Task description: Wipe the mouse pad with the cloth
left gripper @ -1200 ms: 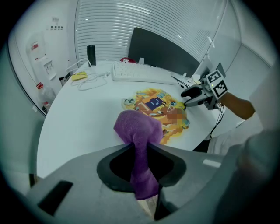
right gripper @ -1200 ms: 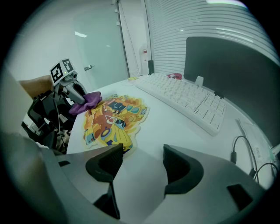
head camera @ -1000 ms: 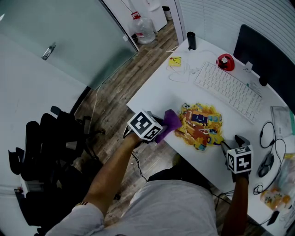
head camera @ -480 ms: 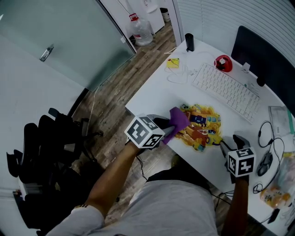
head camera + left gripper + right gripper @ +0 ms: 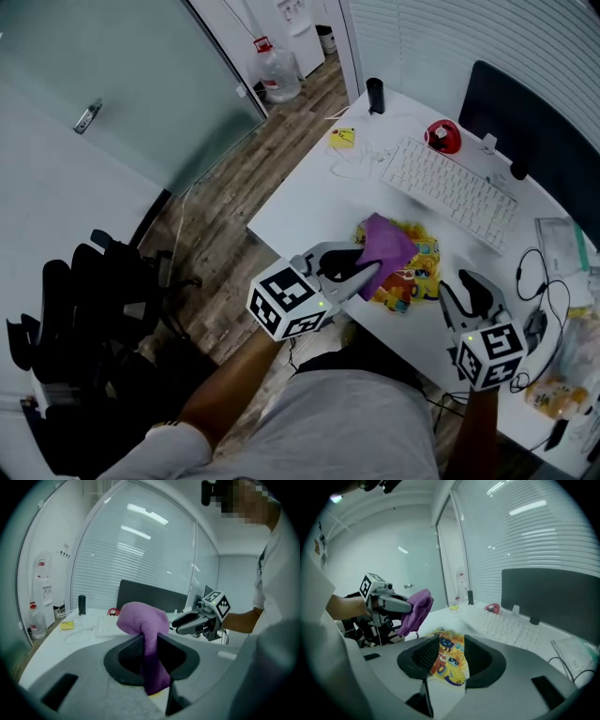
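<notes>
The colourful cartoon mouse pad (image 5: 417, 270) lies flat near the white desk's front edge. My left gripper (image 5: 361, 267) hangs above the pad's left part, shut on a purple cloth (image 5: 386, 244) that drapes over and out of its jaws. The left gripper view shows the cloth (image 5: 140, 618) pinched between the left gripper's (image 5: 150, 641) pads. My right gripper (image 5: 464, 289) hovers off the pad's right edge. Its jaws have just been closing, still apart, with nothing between them. In the right gripper view the pad (image 5: 449, 660) shows on the desk beyond the right gripper's (image 5: 449, 651) jaws.
Behind the pad lie a white keyboard (image 5: 450, 192), a red object (image 5: 442, 136) and a dark monitor (image 5: 534, 131). A black cylinder (image 5: 375, 94) and a yellow note (image 5: 342, 138) sit at the far left corner. A mouse (image 5: 536, 328) and cables lie right. An office chair (image 5: 84, 309) stands on the floor.
Both grippers have risen off the desk. The left one carried the cloth up and to the right, over the pad. The right one lifted from beside the pad's right edge.
</notes>
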Demonstrator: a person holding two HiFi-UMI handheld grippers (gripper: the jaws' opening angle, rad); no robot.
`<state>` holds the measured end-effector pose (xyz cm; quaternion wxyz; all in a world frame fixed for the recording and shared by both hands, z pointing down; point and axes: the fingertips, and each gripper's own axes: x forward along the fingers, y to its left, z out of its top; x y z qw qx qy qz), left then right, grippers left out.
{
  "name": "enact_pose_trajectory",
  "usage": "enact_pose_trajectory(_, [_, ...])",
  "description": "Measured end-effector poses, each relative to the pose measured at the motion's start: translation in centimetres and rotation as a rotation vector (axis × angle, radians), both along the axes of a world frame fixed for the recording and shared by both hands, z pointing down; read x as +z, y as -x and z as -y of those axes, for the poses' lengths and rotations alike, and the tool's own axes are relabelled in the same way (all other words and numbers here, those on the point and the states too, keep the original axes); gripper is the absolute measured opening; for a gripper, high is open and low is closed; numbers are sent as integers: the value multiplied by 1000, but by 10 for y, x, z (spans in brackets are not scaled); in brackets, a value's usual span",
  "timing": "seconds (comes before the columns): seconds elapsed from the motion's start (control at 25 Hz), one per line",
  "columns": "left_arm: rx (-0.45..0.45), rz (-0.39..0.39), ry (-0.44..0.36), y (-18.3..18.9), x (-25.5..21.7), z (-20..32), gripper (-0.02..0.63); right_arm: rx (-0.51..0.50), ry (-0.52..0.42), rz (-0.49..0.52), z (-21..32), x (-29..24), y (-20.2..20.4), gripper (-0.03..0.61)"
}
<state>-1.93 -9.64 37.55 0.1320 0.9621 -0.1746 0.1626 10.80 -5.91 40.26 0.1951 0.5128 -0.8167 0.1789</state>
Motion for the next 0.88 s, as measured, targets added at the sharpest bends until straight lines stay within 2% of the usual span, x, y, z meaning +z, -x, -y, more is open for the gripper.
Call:
enact_pose_trajectory(0.24, [-3, -170, -131, -15, -46, -11, 81, -43, -186, 81, -3, -57, 19, 75])
enact_pose_trajectory(0.48, [-39, -334, -223, -15, -88, -19, 81, -61, -335, 146, -11, -98, 29, 44])
enact_pose_trajectory(0.68, [-44, -398, -277, -14, -113, -30, 81, -68, -438, 194, -18, -122, 34, 32])
enact_pose_trajectory(0.88, [-46, -434, -334, -14, -127, -37, 81, -86, -500, 233, -21, -138, 36, 20])
